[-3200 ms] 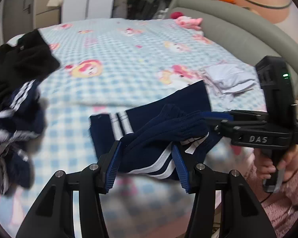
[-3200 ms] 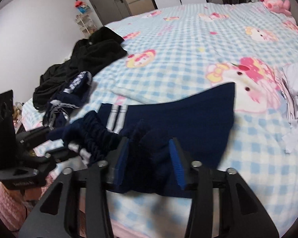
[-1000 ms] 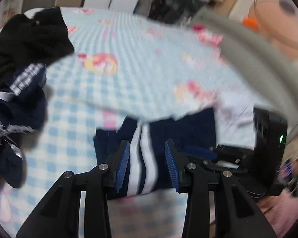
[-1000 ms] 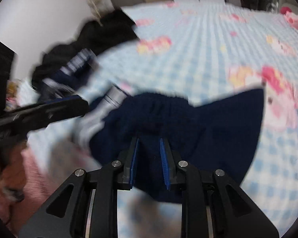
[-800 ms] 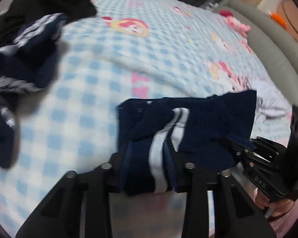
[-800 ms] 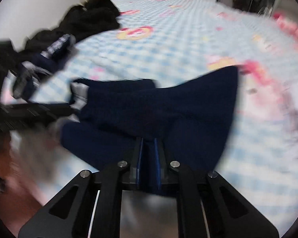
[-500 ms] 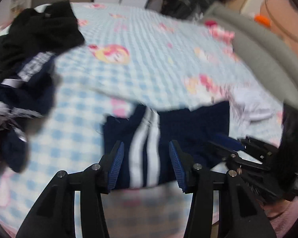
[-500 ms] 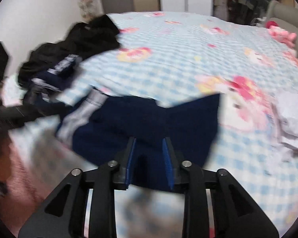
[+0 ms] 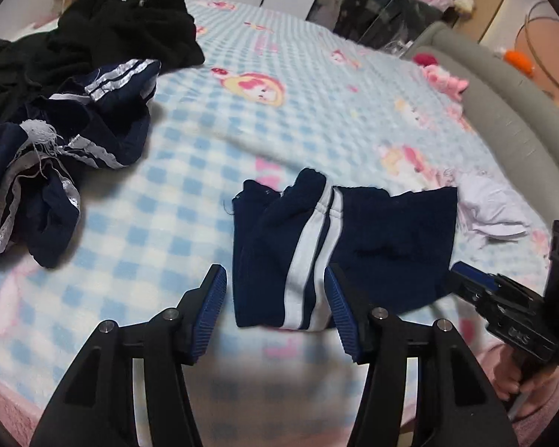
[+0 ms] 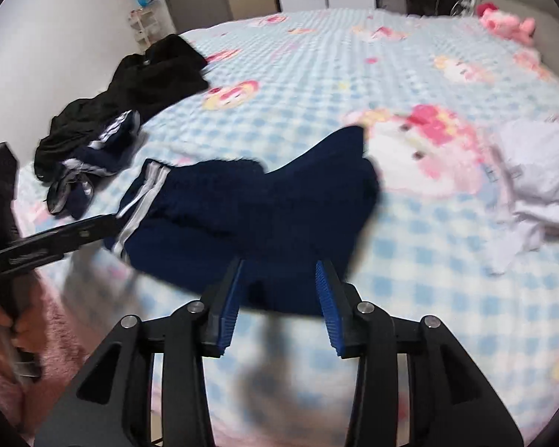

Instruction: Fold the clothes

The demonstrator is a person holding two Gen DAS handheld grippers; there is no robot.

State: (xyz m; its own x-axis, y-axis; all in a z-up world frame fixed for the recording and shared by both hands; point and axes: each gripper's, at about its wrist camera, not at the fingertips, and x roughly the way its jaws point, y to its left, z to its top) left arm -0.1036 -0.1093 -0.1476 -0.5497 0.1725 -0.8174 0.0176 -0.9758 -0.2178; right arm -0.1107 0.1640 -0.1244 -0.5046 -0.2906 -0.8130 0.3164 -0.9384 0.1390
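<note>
Shorts (image 9: 339,246) lie folded on the bed (image 9: 138,201); both grippers' fingers (image 9: 208,307) (image 10: 229,305) have just been opening, holding nothing: back away without snagging cloth.

Beds: one bed (image 9: 309,85), blue-checked cover
Folded navy shorts (image 9: 354,246): one, near the bed's front edge
Crumpled navy garments (image 9: 74,130): one heap, left of the shorts
Black garments (image 9: 104,33): one heap, behind the navy heap
White garments (image 9: 492,212): one, right of the shorts
Pink plush toys (image 10: 507,24): one, far side of the bed
</note>
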